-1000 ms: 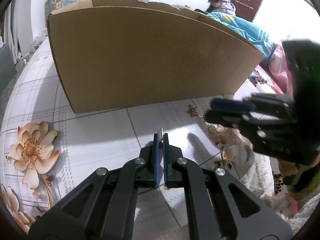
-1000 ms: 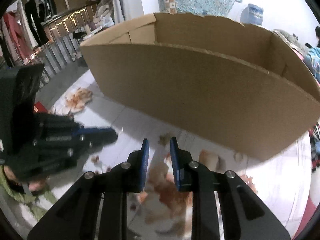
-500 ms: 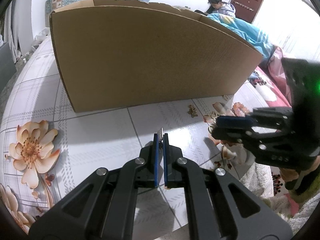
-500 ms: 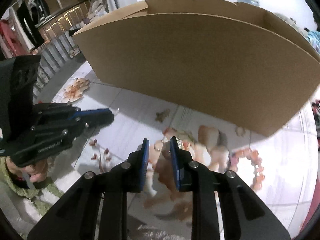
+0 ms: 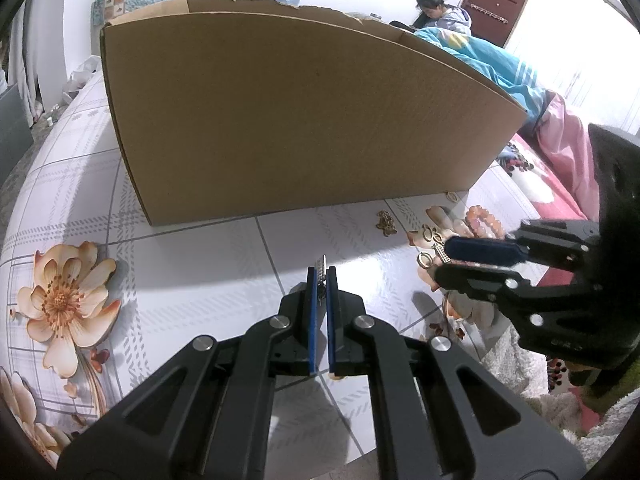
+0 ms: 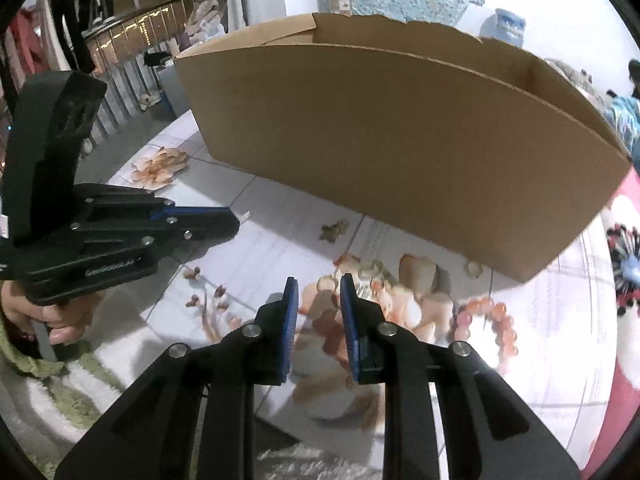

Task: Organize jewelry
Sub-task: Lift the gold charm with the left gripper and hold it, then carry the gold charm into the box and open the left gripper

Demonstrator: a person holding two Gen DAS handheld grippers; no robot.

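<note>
The box [image 5: 296, 120] stands at the back of the table [image 5: 192, 280], and the jewelry lies before its right end: a charm [image 5: 386, 224] nearest the middle, rings [image 5: 430, 236] right of it, a bracelet [image 5: 484, 220] further right. The left gripper [image 5: 320, 276] hangs over the table's middle, a small metal piece [image 5: 321, 268] between its tips. The right gripper [image 6: 319, 284] sits above the rings, bracelet to its right.

Flower-print tablecloth [image 5: 192, 272] carries the cardboard box [image 5: 296, 120]; by its near wall lie a bead bracelet [image 6: 486, 318], rings [image 5: 430, 236], a gold charm [image 5: 386, 224].
</note>
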